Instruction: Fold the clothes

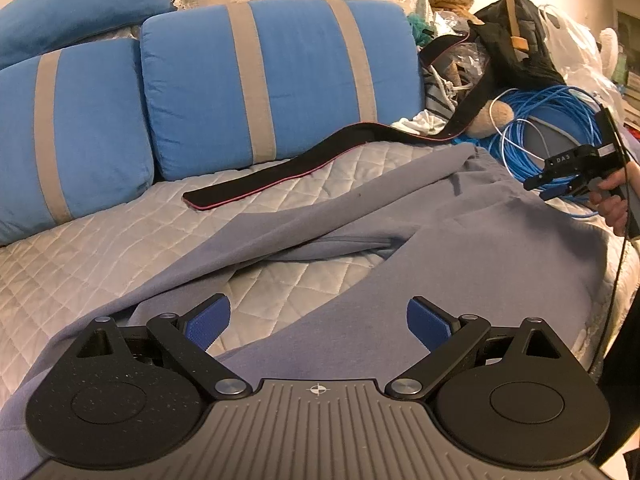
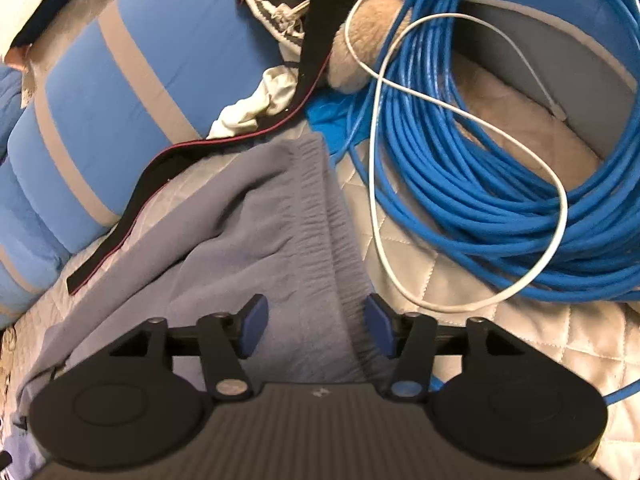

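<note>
Trousers on quilt, cushions behind, cable coil right of waistband

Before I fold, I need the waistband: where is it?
Right wrist view, centre: the waistband lies on the quilt, left of the blue cable.

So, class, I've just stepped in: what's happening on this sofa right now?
A person is partway into folding grey-blue sweatpants spread over the quilted sofa cover. The left gripper hovers over one trouser leg, jaws wide apart, holding nothing. The right gripper sits at the elastic waistband, jaws open on either side of it, not pinching. A coil of blue cable and a black strap lie alongside.
</note>
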